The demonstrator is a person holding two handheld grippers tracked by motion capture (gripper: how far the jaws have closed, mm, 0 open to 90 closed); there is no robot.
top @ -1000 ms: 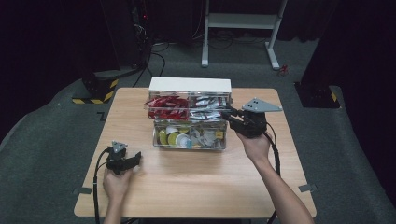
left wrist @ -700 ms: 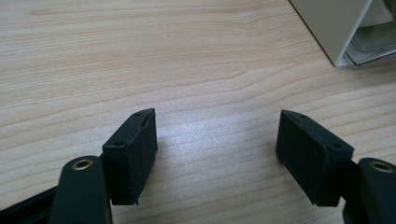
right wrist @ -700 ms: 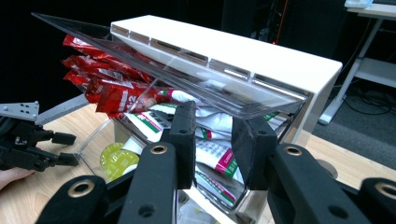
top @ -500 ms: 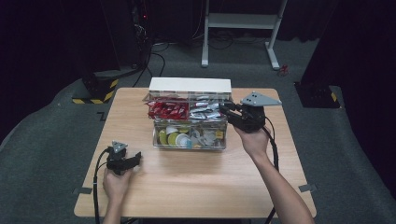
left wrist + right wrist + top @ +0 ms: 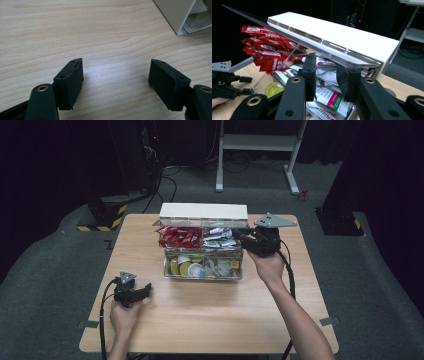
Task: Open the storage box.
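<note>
A clear plastic organiser box (image 5: 202, 255) sits on the wooden table (image 5: 210, 305), a little beyond the middle, with its long axis running left to right across the table. Its clear lid (image 5: 312, 41) stands raised, hinged along the far side against a white back panel (image 5: 203, 211), so the box opens toward the near side and upward.

The far row of the box holds red sachets (image 5: 180, 237) in the left compartment and silvery white packets (image 5: 220, 237) in the right one. In the right gripper view the red sachets (image 5: 265, 53) stand stacked and tilted, and the white packets (image 5: 324, 95) with green and pink print lie just under the jaws. The near row holds round yellow and green discs (image 5: 180, 267) on the left and small pale items (image 5: 220, 266) on the right, too small to identify.

The right gripper (image 5: 245, 236) reaches in from the right end of the box at the far row, above the white packets. In its own view the right gripper (image 5: 325, 75) has its jaws partly closed with a narrow gap between them, and nothing can be seen pinched there; the lid's edge runs just beyond the tips.

The left gripper (image 5: 145, 291) rests near the left, near part of the table, well apart from the box, pointing right. In its own view the left gripper (image 5: 116, 75) is spread wide over bare wood, holding nothing, with a corner of the box (image 5: 180, 15) at the far right.
</note>
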